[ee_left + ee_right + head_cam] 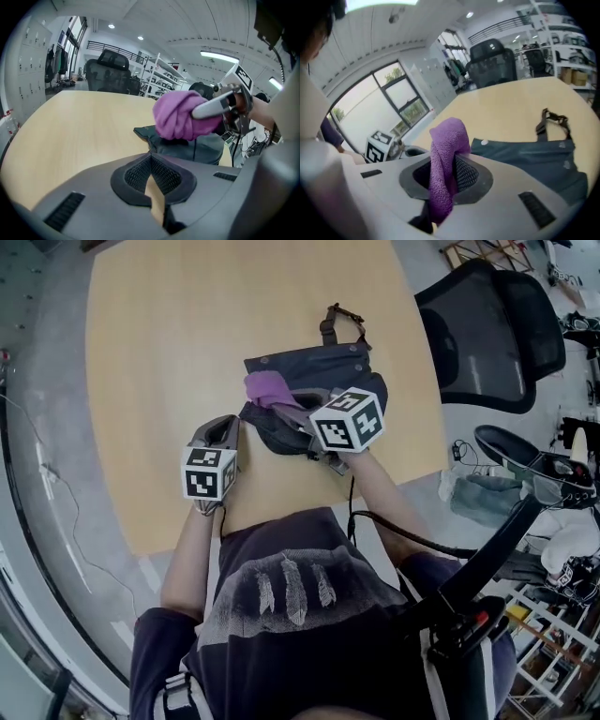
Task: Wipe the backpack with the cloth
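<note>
My right gripper (443,177) has its jaws clamped on the purple cloth (446,140). The fabric runs up between the mesh pads and folds over in a knitted lump above them. From the head view, that right gripper (289,401) holds the cloth (267,387) down on the near left part of the backpack (314,367). The left gripper view shows the same bundle (180,115) sitting on the bag's top surface (199,149).

My left gripper (151,158) has its jaws together with nothing between the pads, only a sliver of tabletop showing behind them. Its tips sit just beside the backpack's near corner. In the head view it (228,426) lies at the bag's left edge, touching or almost touching; I cannot tell which.

The backpack is dark grey-blue and lies flat on the light wooden table (150,352). Round snaps (483,142) dot its upper flap, and a black buckled strap (340,322) trails off the far end.

The only markings I can pick out are the black-and-white square patterns on each marker cube, right (349,418) and left (208,472). There are also three pale feather shapes printed on the dark shirt (295,592).

A black mesh office chair (487,334) stands off the table's far right side.
</note>
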The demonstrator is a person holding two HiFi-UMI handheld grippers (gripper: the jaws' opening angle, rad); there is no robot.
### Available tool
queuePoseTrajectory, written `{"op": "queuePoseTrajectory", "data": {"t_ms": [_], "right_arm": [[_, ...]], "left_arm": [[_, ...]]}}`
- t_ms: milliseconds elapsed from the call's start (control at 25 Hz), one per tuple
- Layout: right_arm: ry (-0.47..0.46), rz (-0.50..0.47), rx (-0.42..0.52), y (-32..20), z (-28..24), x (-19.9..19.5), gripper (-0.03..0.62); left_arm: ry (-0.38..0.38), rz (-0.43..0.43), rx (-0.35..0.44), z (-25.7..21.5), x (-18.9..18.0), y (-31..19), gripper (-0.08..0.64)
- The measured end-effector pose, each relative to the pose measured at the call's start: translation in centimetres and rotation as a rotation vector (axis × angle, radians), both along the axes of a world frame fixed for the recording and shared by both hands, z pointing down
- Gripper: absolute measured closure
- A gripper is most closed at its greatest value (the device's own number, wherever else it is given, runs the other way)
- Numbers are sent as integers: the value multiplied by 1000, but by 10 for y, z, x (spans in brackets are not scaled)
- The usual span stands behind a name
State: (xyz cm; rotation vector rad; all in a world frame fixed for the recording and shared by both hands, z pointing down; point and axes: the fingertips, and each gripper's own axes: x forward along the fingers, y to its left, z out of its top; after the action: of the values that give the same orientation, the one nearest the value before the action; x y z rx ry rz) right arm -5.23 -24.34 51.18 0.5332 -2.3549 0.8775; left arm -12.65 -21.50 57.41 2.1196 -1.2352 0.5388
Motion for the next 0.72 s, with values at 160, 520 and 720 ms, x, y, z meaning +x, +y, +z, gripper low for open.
{"op": "queuePoseTrajectory", "data": {"t_ms": [160,520,720], "right_arm": [[43,315,220,-85,-56,115,534],[730,282,368,-156,41,211,534],[733,122,338,-134,72,148,534]], "left_arm": [[-11,23,8,-4,11,-8,554],[-38,78,6,-4,25,-6,554],[-38,64,17,-12,18,-8,554]]}}
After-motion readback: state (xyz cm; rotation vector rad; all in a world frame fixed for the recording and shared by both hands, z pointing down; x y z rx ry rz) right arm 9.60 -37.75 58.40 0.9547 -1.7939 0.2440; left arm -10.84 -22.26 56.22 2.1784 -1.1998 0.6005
